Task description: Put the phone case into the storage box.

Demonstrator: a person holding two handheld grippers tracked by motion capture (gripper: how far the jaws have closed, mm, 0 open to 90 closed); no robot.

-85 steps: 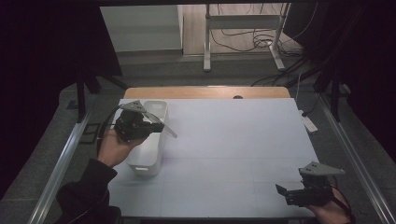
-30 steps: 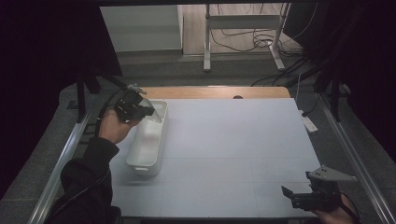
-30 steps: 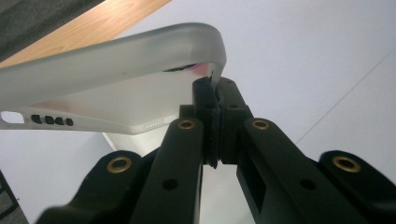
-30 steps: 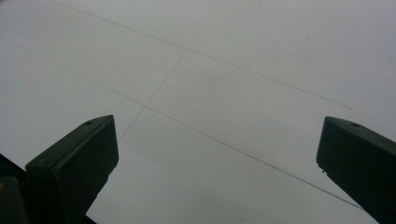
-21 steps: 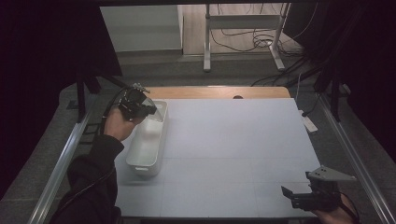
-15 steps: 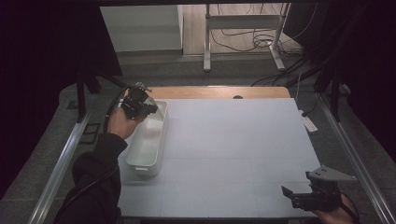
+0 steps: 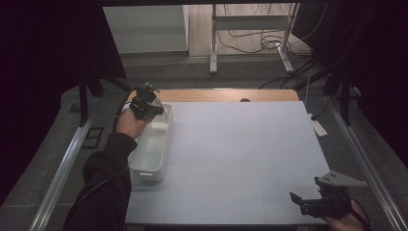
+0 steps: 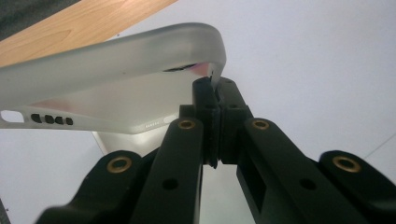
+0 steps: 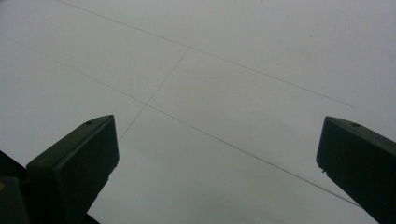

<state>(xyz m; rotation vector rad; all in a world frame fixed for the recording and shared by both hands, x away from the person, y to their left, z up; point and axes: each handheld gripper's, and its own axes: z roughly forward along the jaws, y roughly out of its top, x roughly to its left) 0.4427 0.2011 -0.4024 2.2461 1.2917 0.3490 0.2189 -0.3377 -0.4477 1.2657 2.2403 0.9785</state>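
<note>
The left gripper [image 8: 212, 88], pinching a phone case [image 8: 112, 60] over the tray [image 7: 161, 161] at the table's left edge, should lower it in, while the right gripper [image 9: 219, 154] is spread.

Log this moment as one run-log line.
left gripper: shut on translucent phone case, above far end of white bin | right gripper: open, nothing between jaws, over white table

The bin [image 7: 153, 147] sits on the table [image 7: 240, 154] at nine o'clock, left gripper [image 7: 146, 103] over its twelve o'clock end pinching a phone case [image 8: 112, 79]; right gripper [image 7: 320, 199] at five o'clock.
</note>
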